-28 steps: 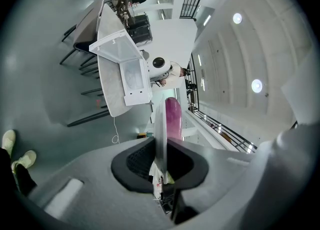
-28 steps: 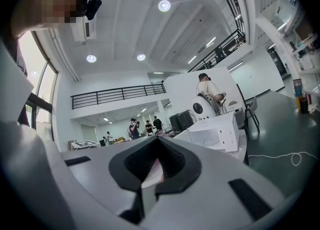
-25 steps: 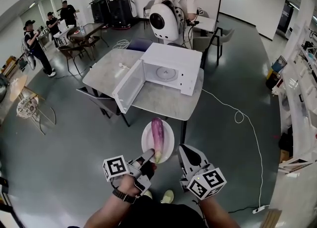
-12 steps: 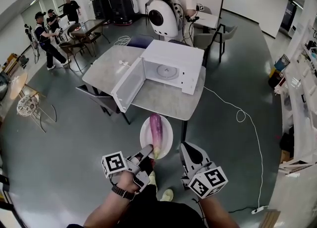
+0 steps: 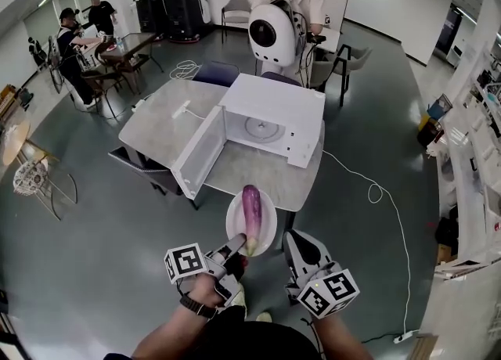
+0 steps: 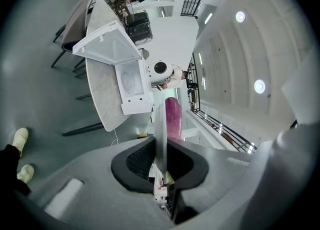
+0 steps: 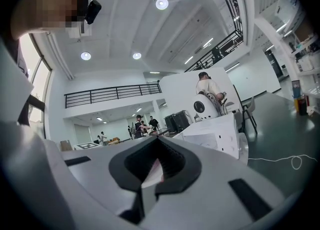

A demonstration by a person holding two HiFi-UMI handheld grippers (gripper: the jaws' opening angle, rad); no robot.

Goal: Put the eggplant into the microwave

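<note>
A purple eggplant (image 5: 251,208) lies on a white plate (image 5: 235,224) held out in front of me. My left gripper (image 5: 237,243) is shut on the plate's near rim; in the left gripper view the plate (image 6: 160,124) runs edge-on between the jaws of the left gripper (image 6: 161,149), with the eggplant (image 6: 173,119) beyond. The white microwave (image 5: 270,116) stands on the grey table (image 5: 160,120), its door (image 5: 200,151) swung wide open and the turntable showing inside. My right gripper (image 5: 291,237) hovers just right of the plate, jaws together in the right gripper view (image 7: 156,146), apart from the plate.
A white round-headed robot (image 5: 272,34) and a person stand behind the table. Chairs (image 5: 145,171) sit at the table's left side, a cable (image 5: 376,190) trails on the floor at right, and shelving (image 5: 477,139) lines the right wall. People stand at far left.
Both grippers and the plate with the eggplant have moved forward toward the table. The plate's far edge now reaches the table's near edge, below the open microwave door.
</note>
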